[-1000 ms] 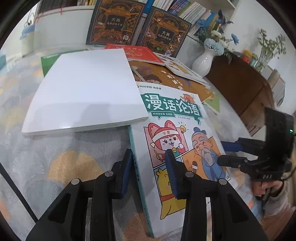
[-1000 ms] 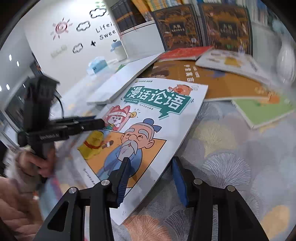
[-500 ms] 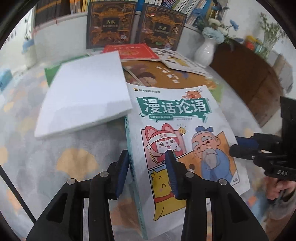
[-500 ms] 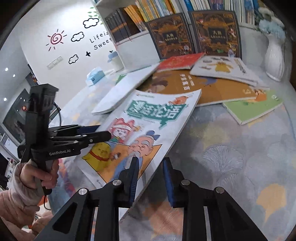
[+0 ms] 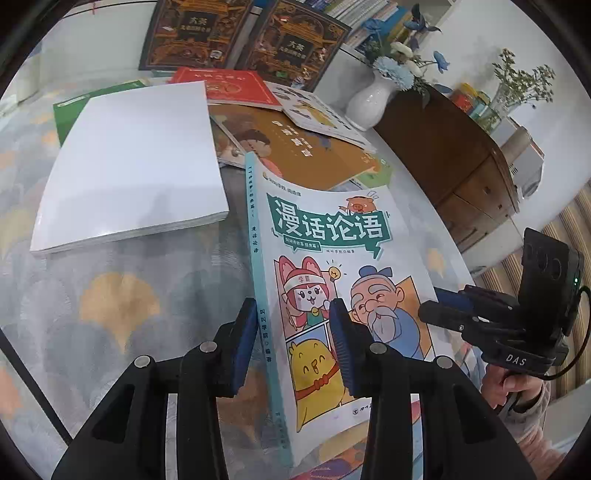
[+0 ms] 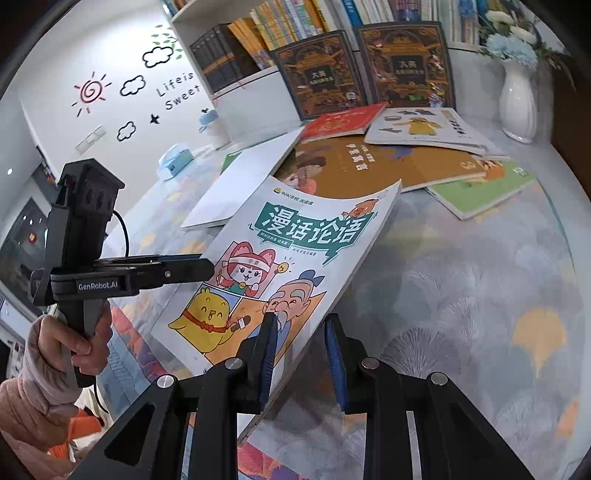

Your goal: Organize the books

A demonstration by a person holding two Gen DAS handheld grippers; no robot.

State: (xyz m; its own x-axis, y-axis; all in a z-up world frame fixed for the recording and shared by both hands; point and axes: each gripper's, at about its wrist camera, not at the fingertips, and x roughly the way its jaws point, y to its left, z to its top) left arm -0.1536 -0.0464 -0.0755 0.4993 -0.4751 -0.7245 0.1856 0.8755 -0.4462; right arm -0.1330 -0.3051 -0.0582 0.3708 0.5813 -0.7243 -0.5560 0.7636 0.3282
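A cartoon book with a teal title banner hangs tilted above the patterned tablecloth, its cover bowed. My left gripper is shut on the lower spine edge, which runs up between the blue pads. My right gripper is shut on the opposite long edge of the same cartoon book. From the left wrist, the right gripper shows clamped on that edge. From the right wrist, the left gripper shows pinched on the spine side, held by a hand.
A thick white book lies at the left, over a green one. Behind it lie a brown book, a red book and a green book. Two dark books lean on the shelf. A white vase stands by a wooden cabinet.
My right gripper's jaws have closed onto the book's edge. The book has come up off the cloth and tilted, so its spine now faces the left wrist camera.
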